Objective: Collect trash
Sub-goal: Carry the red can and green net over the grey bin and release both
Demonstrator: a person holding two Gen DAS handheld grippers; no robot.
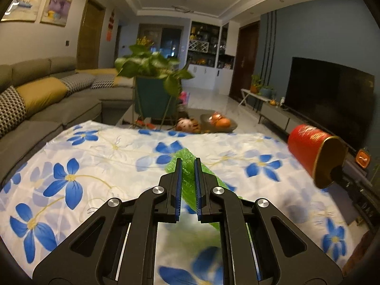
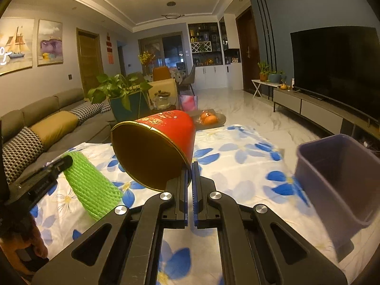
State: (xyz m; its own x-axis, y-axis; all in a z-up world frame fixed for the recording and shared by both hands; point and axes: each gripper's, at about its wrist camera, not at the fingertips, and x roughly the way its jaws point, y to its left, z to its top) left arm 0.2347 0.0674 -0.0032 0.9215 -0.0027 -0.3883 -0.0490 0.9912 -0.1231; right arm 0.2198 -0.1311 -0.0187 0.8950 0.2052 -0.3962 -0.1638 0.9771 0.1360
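My left gripper (image 1: 188, 162) is shut on a green foam net sleeve (image 1: 187, 178) and holds it above the flowered tablecloth (image 1: 95, 156). The sleeve also shows in the right wrist view (image 2: 91, 185), hanging from the left gripper's fingers (image 2: 59, 163). My right gripper (image 2: 189, 166) is shut on the rim of a red paper cup with a gold inside (image 2: 156, 147), held tilted in the air. The cup also shows at the right of the left wrist view (image 1: 313, 153). A purple plastic bin (image 2: 339, 178) stands on the table at the right.
A potted plant (image 1: 154, 87), a small toy (image 1: 186, 125) and a dish of oranges (image 1: 218, 122) sit at the table's far end. A grey sofa (image 1: 47, 99) runs along the left. A TV (image 2: 337, 71) on a low cabinet is at the right.
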